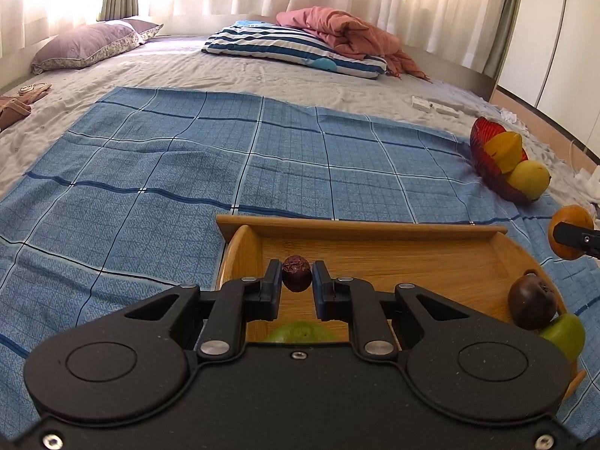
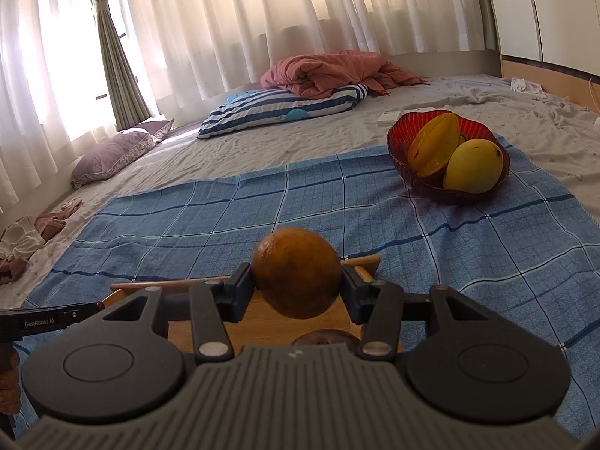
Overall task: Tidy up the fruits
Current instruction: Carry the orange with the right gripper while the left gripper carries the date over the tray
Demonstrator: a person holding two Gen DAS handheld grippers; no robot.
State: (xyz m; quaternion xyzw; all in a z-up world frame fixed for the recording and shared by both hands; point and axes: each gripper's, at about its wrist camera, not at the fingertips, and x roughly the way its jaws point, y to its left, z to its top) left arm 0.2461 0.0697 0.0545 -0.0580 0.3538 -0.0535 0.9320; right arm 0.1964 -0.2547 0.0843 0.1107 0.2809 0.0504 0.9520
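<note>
My left gripper [image 1: 297, 275] is shut on a small wrinkled dark red date [image 1: 296, 273], held over the wooden tray [image 1: 375, 227]. In the tray lie a dark brown round fruit [image 1: 531, 302] and two green fruits [image 1: 564, 332], one partly hidden under the gripper. My right gripper [image 2: 297, 281] is shut on an orange [image 2: 296, 272], above the tray's [image 2: 360, 260] far right corner. The orange [image 1: 568, 230] also shows at the right edge of the left wrist view. A red glass bowl [image 2: 403, 138] on the blue checked cloth [image 2: 225, 217] holds a starfruit [image 2: 431, 144] and a yellow mango [image 2: 473, 167].
The cloth [image 1: 168, 172] is spread over a bed with a grey sheet [image 1: 187, 67]. At the back lie a striped pillow [image 1: 292, 48], a pink blanket [image 1: 348, 33] and a purple pillow [image 1: 86, 43]. White boxes [image 1: 435, 105] sit behind the bowl [image 1: 483, 153]. Crumpled clothes [image 2: 22, 240] lie at the left.
</note>
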